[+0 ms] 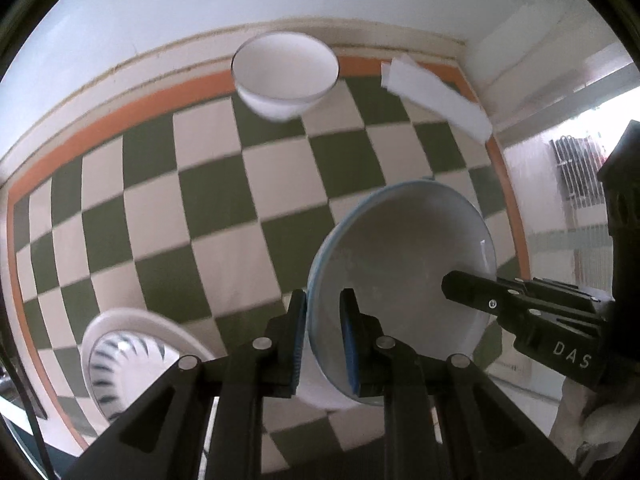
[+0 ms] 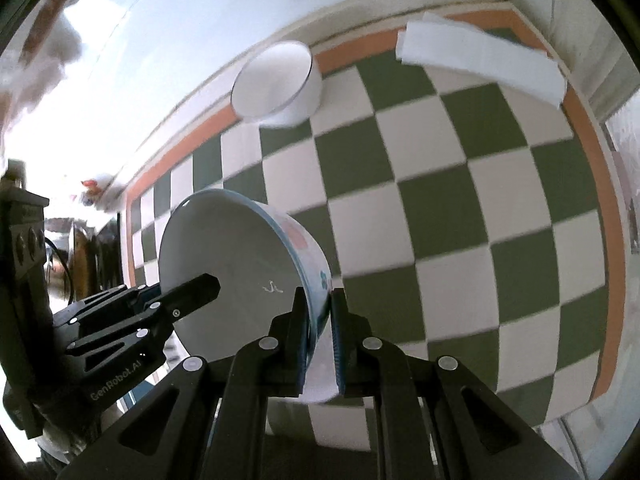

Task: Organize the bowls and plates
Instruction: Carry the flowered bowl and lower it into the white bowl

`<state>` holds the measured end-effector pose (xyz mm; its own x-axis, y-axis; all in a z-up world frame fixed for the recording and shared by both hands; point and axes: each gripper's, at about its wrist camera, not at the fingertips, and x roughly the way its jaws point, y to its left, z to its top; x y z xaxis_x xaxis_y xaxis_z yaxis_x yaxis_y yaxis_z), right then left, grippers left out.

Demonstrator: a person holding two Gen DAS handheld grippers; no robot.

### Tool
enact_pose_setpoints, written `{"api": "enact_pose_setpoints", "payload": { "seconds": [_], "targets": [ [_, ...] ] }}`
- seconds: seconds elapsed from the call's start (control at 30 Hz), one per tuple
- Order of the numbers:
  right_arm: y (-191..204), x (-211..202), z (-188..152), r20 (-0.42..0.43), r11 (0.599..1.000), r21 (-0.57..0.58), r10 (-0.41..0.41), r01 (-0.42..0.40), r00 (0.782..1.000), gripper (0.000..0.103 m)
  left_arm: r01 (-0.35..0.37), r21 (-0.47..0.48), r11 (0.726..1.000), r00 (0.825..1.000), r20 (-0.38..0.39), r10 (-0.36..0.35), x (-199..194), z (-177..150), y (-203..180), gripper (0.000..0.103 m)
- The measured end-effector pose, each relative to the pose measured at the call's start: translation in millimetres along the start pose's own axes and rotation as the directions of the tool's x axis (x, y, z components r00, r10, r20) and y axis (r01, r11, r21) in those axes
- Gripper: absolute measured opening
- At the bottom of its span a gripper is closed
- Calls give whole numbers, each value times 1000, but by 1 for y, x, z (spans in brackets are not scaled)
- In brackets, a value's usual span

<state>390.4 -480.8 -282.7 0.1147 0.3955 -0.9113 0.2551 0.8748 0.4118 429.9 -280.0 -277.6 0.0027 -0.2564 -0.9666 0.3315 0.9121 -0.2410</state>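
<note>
A wide, blue-rimmed white ceramic bowl [image 2: 240, 264] hangs above the green-and-cream checked tablecloth [image 2: 460, 208], your left gripper [image 1: 323, 330] and right gripper [image 2: 320, 336] clamped on opposite rims. Keep both hands level, matching pace, toward the plain white bowl [image 1: 285, 74].

In the left wrist view, the checkered surface [image 1: 208, 208] lay bare across the centre and left. A white bowl [image 1: 285, 76] stood at top centre by the wall, folded white paper [image 1: 436, 96] at upper right, a striped dish [image 1: 132, 356] at lower left. The held bowl [image 1: 404, 264] blocked the lower right.
</note>
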Motion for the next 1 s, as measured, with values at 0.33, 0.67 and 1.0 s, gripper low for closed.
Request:
{"api": "enact_pose_setpoints", "payload": {
  "seconds": [0.33, 0.67, 1.0],
  "targets": [
    [-4, 38, -40, -82, 1000, 16, -6, 8, 997, 12, -11, -24, 1000, 997, -78, 9, 21, -38, 14, 14],
    [-7, 65, -50, -135, 999, 11, -35, 37, 990, 12, -41, -33, 999, 992, -120, 36, 45, -43, 16, 14],
    [-4, 76, -48, -164, 997, -11, -80, 80, 983, 14, -57, -34, 998, 989, -136, 52, 56, -44, 14, 16]
  ]
}}
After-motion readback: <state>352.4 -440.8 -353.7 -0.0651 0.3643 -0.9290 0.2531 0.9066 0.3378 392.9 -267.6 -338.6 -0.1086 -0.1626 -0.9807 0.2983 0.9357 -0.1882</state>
